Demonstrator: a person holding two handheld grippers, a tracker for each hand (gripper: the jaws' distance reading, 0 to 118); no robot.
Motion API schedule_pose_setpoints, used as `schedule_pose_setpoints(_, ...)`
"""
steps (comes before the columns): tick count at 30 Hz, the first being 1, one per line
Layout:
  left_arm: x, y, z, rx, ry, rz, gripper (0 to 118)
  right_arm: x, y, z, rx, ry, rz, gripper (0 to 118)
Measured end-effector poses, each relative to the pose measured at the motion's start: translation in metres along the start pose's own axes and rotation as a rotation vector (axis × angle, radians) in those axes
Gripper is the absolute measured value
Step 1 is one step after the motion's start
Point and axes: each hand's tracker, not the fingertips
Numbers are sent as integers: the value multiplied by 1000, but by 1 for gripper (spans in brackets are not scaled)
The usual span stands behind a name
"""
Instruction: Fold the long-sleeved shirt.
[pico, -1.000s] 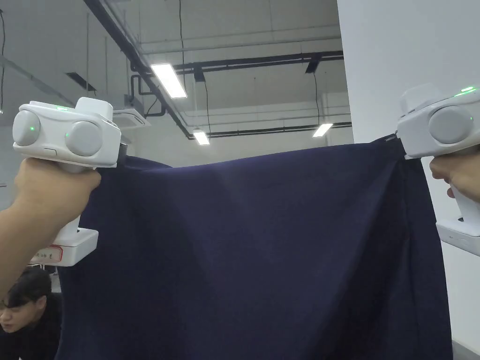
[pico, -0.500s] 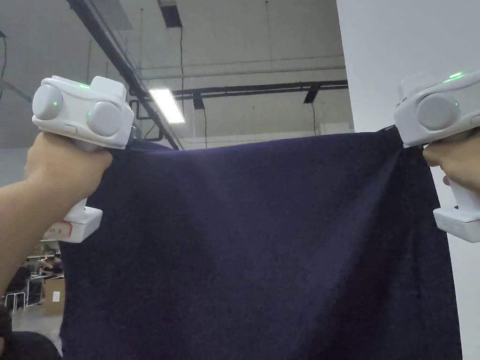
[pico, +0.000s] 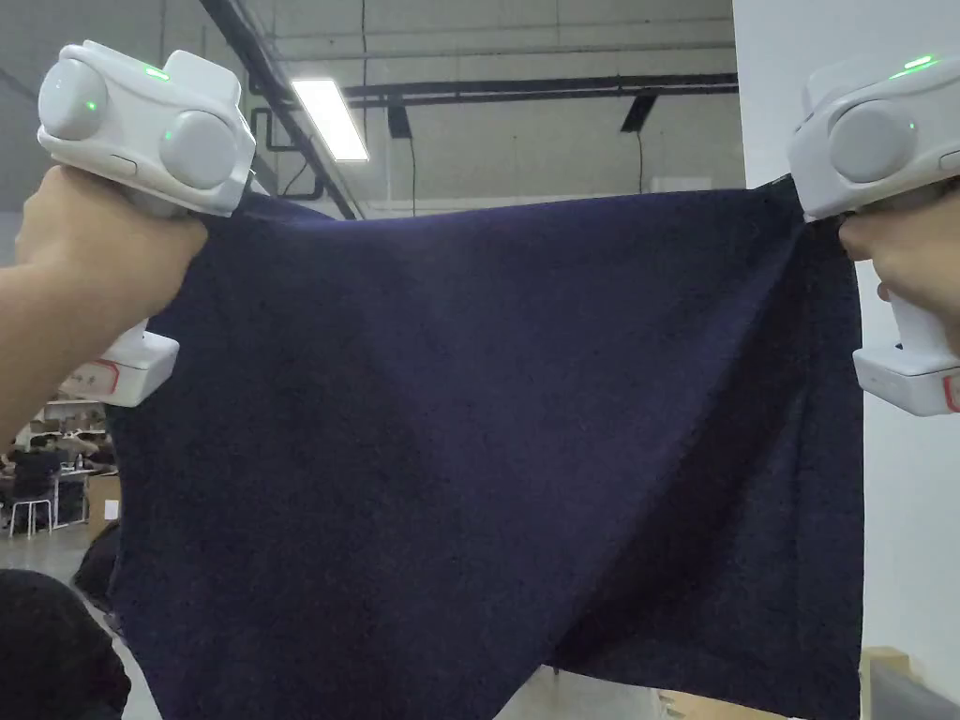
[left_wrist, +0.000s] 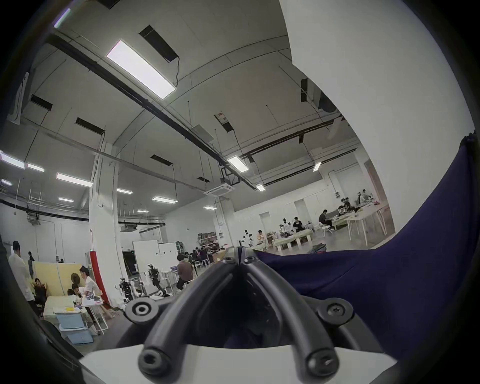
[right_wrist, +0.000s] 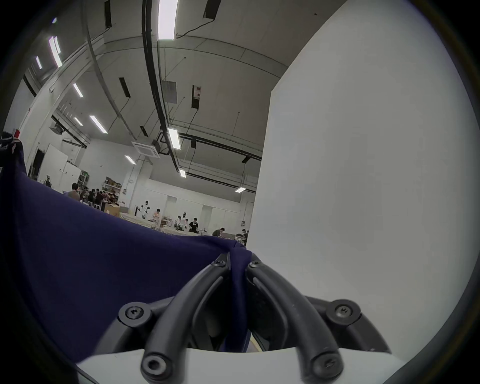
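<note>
the navy long-sleeved shirt (pico: 487, 441) hangs in the air as a spread sheet, its top edge stretched from 9 to 3 o'clock between two raised grippers. judged risk: each grip takes only a small bite of fabric, so a hard outward pull or a shake could slip a corner free and drop that side. the left gripper (left_wrist: 239, 256), at 10 o'clock in the head view, has its jaws closed tight on the cloth's corner. the right gripper (right_wrist: 237, 259), at 2 o'clock, pinches a bunched fold between nearly closed jaws.
</note>
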Motion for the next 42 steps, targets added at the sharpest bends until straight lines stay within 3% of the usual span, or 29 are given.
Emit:
schedule_pose_setpoints(13, 24, -66, -44, -34, -22, -33, 2, -35, -54, -36, -33, -11, 41, 7)
schedule_pose_setpoints(22, 27, -102, -7, -127, -76, -100, 2, -33, -106, -10, -127, 53, 19, 7)
schedule_pose_setpoints(25, 24, -119, 22, -179, -106, -177, 2, -31, -125, 13, -170, 88, 36, 7)
schedule_pose_setpoints(31, 4, -152, 104, -314, -173, -196, 2, -20, -165, 74, -263, 191, 47, 7)
schedule_pose_setpoints(37, -3, -222, 230, -520, -281, -212, 2, -3, -238, 163, -407, 286, 31, 7)
schedule_pose_setpoints(42, -10, -291, 332, -686, -362, -188, 2, 13, -311, 252, -522, 383, 94, 7)
